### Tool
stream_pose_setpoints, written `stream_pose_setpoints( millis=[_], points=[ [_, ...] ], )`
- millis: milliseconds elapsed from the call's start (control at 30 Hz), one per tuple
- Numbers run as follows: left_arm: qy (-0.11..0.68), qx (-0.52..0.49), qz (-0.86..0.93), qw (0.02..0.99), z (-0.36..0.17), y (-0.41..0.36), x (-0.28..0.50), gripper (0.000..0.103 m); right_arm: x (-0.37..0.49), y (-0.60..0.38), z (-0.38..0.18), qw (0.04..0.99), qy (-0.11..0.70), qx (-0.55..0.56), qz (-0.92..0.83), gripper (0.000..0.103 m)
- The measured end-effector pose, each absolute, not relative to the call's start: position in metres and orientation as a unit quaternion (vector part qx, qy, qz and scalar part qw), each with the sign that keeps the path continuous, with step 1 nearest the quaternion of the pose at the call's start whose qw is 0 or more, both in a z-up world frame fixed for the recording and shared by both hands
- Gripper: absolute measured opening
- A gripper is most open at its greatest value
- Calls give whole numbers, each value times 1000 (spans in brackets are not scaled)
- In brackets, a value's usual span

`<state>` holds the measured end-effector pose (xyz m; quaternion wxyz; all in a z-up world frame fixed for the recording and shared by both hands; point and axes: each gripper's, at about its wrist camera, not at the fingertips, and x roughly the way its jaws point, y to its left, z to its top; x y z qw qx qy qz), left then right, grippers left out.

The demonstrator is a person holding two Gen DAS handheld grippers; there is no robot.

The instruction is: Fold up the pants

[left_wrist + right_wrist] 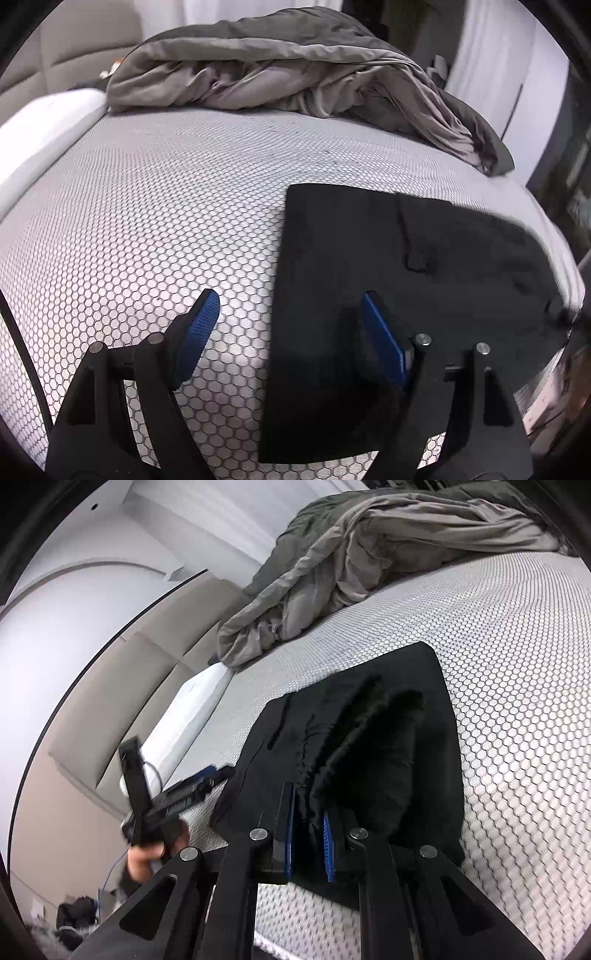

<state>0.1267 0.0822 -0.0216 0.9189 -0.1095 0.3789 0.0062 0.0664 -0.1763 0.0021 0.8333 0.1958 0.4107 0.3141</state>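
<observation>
The black pants (406, 258) lie folded flat on the honeycomb-patterned mattress (147, 203), near its front edge. The left gripper (288, 325) hovers with fingers spread apart, holding nothing. The right gripper (309, 834) is clamped on a raised fold of the pants. A grey duvet (277, 74) is heaped at the far edge. No writing is legible.

We see soft, even light on the bed (147, 221), brightest on the white wall (55, 627). The black pants (369, 258) look so dark that folds barely show. Edges bend round and go black. The right edge looks blurry.
</observation>
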Motion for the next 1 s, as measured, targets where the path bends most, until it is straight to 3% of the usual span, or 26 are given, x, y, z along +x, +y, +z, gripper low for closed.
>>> stream_pose_setpoints(
  millis=[200,300,533,567,733,833,933,1000],
  points=[
    [402,-115,14,908,-31,87,132,76,81,-181,-58,793,508,198,271,12],
    [388,-92,7,917,-27,77,126,76,76,-188,-46,800,490,206,278,20],
    [349,43,-117,929,-20,1,103,76,53,-172,7,884,370,135,251,20],
    [351,51,-128,926,-23,-5,102,74,56,-161,8,880,374,128,264,21],
    [404,115,-158,894,-53,-31,103,48,75,-81,-23,857,425,49,286,37],
    [401,117,-173,892,-54,-18,98,40,77,-48,-50,855,438,-63,272,35],
    [409,124,-182,886,-52,-1,86,47,69,-65,-44,869,424,-126,223,34],
    [410,108,-180,888,-47,11,80,47,67,-89,-41,863,436,-87,239,34]
  ],
)
